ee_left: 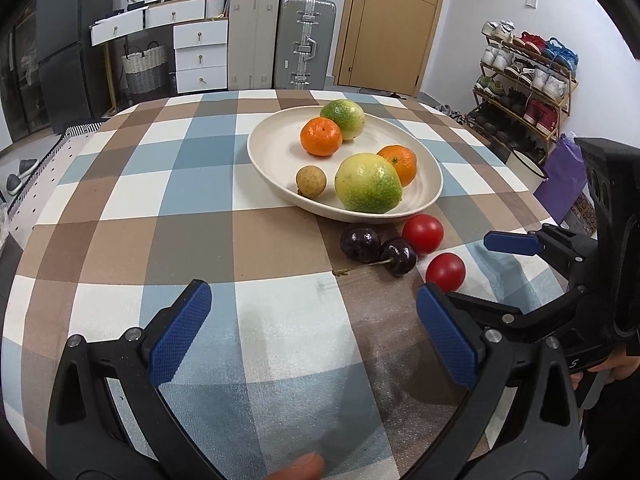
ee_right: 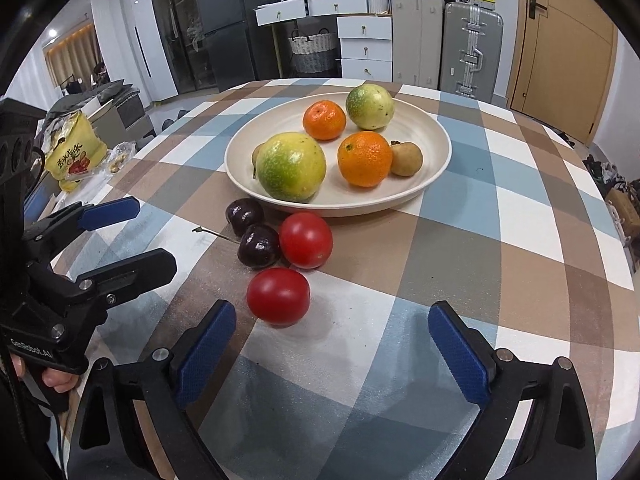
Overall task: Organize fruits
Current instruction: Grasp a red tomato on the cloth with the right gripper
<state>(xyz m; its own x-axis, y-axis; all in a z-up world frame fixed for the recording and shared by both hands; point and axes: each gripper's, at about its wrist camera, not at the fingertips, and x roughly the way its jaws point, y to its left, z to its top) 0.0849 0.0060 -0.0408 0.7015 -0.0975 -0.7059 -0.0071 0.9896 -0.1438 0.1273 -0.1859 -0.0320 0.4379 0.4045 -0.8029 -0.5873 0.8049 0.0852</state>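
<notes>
I have both grippers low over the checked tablecloth (ee_right: 460, 248), and the left gripper (ee_left: 314, 324) and the right gripper (ee_right: 332, 344) both have their jaws wide apart with nothing in them. The cream plate (ee_right: 432, 184) holds two green-yellow fruits, two oranges and small brown fruits. Just in front of the plate, on the cloth, lie two dark cherries (ee_right: 256, 232) touching each other and two red tomatoes (ee_right: 292, 268), and the nearer tomato (ee_right: 278, 296) sits just ahead of my right gripper.
</notes>
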